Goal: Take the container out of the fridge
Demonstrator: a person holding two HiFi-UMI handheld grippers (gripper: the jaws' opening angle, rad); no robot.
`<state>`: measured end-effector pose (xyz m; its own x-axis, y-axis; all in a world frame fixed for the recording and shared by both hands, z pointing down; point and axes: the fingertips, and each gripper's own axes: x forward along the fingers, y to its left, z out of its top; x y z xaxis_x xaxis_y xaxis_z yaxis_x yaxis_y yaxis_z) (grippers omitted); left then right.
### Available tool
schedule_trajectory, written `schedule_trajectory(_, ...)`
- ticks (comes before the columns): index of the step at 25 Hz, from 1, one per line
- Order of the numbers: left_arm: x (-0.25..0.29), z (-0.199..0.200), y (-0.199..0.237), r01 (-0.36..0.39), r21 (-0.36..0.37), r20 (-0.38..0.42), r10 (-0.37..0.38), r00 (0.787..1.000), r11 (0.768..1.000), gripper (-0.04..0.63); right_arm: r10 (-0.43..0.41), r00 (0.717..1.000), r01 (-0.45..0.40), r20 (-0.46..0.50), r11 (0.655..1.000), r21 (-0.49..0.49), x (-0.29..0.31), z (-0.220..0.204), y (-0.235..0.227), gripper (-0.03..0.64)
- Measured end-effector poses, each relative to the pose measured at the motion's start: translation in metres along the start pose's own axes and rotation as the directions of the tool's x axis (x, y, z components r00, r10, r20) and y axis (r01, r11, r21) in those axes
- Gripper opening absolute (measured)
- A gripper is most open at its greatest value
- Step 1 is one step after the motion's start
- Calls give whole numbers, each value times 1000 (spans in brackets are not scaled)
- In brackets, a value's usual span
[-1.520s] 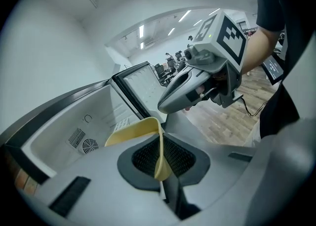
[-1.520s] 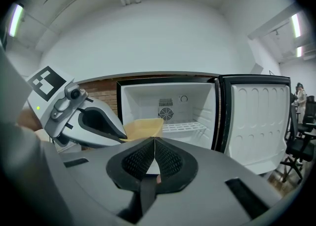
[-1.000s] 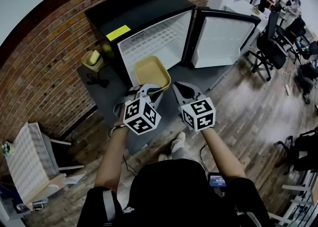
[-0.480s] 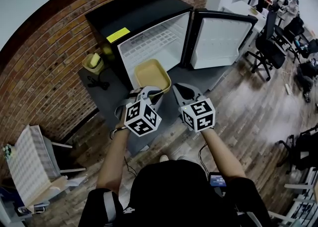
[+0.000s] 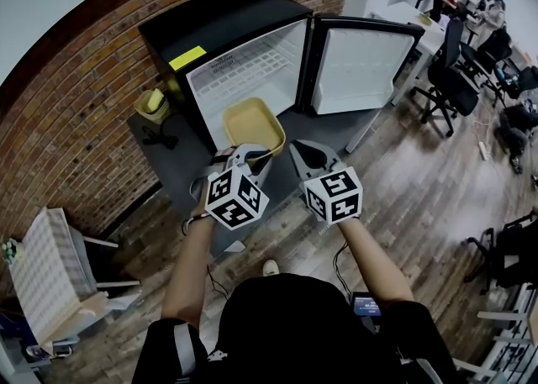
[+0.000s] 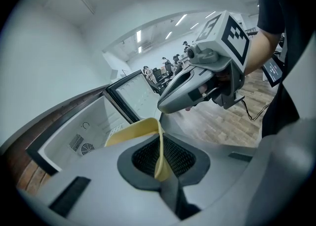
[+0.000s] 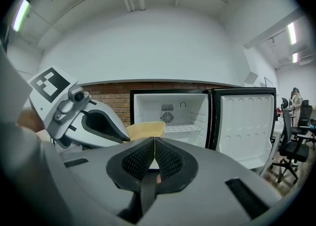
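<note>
My left gripper (image 6: 160, 157) clamps the container (image 5: 252, 122) by its near rim to draw it out of the fridge (image 5: 244, 63); my right gripper (image 7: 154, 158) is clenched and empty.

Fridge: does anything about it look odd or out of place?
Nothing spilled or broken. The fridge stands wide open and the container hangs in front of it, pinched by its rim in the left gripper.
</note>
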<state>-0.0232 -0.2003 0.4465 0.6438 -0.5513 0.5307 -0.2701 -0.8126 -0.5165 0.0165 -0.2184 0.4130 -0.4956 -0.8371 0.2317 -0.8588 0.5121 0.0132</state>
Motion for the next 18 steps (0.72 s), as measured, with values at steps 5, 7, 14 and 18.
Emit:
schedule_trajectory(5,-3,17,-22,-3,-14,-4,3,1000,1000,31,5,1000,-5,-1,1000,4,-28,-5,-3,40)
schedule_trajectory(7,-6,22,-31,-5,-14,-9,4,1000,1000,31,9,1000,-9,-3,1000,6,-38,-8,-2,40)
schedule_trajectory(14,-18,36,-63,-15,-20,-25,14,1000,1000,31,27,1000,-27,0,1000,5,-72,-18,7,40)
schedule_trajectory(18,-26,43,-79,-26,-21,-37,25,999,999,31,38,999,-38,10,999,9,-90,-23,13,40)
